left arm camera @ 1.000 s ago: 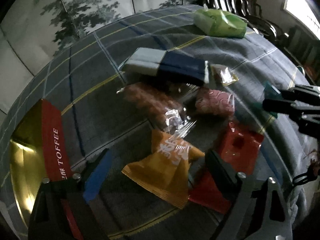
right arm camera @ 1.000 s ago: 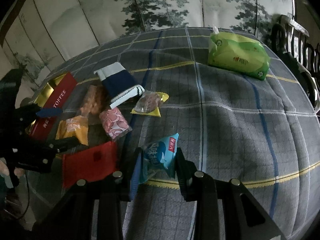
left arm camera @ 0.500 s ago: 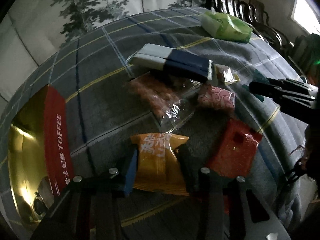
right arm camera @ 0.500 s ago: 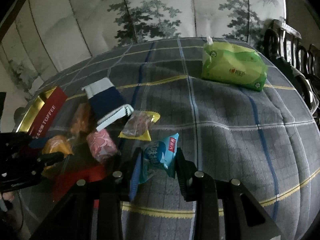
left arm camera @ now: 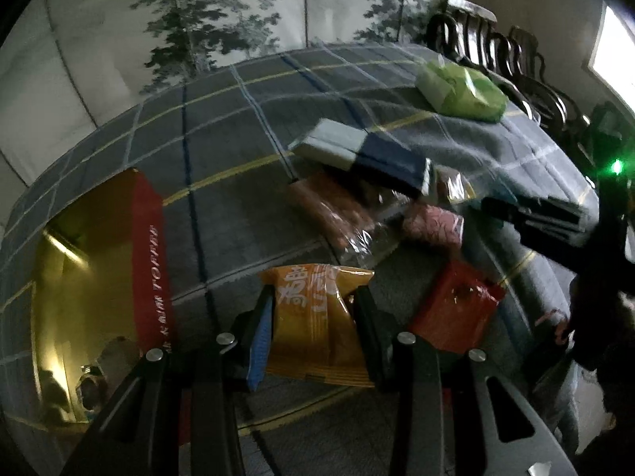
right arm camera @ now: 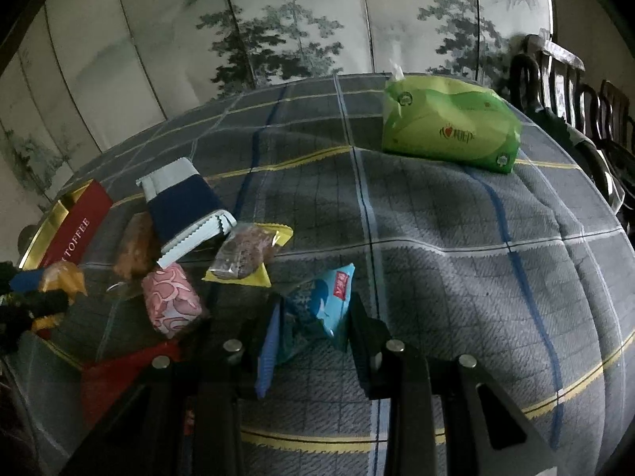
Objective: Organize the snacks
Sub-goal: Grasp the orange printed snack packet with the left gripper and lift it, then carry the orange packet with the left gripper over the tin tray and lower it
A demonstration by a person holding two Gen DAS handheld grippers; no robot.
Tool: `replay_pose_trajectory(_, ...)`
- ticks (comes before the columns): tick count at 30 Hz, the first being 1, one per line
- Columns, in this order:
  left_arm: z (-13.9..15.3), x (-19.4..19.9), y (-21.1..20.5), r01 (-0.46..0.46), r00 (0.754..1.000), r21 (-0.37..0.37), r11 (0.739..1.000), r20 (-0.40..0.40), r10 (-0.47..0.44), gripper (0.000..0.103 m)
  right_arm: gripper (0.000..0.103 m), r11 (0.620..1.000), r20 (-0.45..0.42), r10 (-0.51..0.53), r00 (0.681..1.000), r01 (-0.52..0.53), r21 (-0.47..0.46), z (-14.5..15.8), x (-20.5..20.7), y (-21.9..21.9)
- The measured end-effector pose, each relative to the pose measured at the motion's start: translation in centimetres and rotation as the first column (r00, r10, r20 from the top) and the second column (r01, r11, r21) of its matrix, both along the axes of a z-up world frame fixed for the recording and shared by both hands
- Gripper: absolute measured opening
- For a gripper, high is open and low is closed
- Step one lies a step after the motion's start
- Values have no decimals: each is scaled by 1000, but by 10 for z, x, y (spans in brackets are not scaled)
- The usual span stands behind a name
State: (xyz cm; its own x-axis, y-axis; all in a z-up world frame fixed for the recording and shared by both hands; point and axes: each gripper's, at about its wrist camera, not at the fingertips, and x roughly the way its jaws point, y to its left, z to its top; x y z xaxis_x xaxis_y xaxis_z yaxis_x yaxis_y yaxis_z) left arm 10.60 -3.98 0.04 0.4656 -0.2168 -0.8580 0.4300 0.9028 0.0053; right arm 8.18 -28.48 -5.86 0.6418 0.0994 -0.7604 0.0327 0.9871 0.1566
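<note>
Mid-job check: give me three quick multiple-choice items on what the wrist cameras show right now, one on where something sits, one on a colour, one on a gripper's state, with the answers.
1. Where does the green tissue pack lie?
A. inside the gold tin
B. on the far part of the plaid cloth, apart from the snack pile
C. between the right gripper's fingers

2. What colour is the packet in the left gripper?
A. orange
B. pink
C. green

3. What is the state of the right gripper?
A. wide open over bare cloth
B. shut with nothing in it
C. shut on the light blue packet

Answers:
1 B: the right wrist view shows it alone on the plaid cloth, beyond the snacks.
2 A: the orange packet sits between its fingers.
3 C: both fingers press the sides of the light blue packet.
</note>
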Motion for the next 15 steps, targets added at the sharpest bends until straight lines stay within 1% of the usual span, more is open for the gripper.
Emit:
replay_pose_trajectory(4, 11, 3, 15, -48, 999, -22, 999, 18, 49, 36, 32, 1000, 5, -1, 1000, 1, -2, -1, 0, 0)
replay_pose_trajectory(7, 20, 8, 34, -106, 994, -24, 994, 40, 106, 36, 32, 1000, 5, -1, 1000, 1, -5, -1, 0, 1)
replay_pose_trajectory(9, 23, 14, 51, -161, 985, -15, 987, 52, 162, 36, 32, 1000, 5, -1, 1000, 1, -7, -1, 0, 1)
replay_pose_trajectory(12, 24, 23, 83, -262, 964, 0, 965, 54, 261, 36, 33, 1000, 5, 0, 1000, 0, -9, -1, 0, 1)
replay_pose_trajectory(13, 22, 26, 93, -294, 954, 17, 956, 56, 293, 36, 33, 1000, 5, 0, 1000, 0, -8, -1, 0, 1)
replay_pose_trajectory(14, 19, 28, 107, -338, 940, 44, 940, 55, 336, 36, 33, 1000, 4, 0, 1000, 0, -9, -1, 0, 1)
replay_pose_trajectory(15, 17, 31, 117, -365, 931, 52, 929, 46, 363, 36, 33, 1000, 4, 0, 1000, 0, -11, -1, 0, 1)
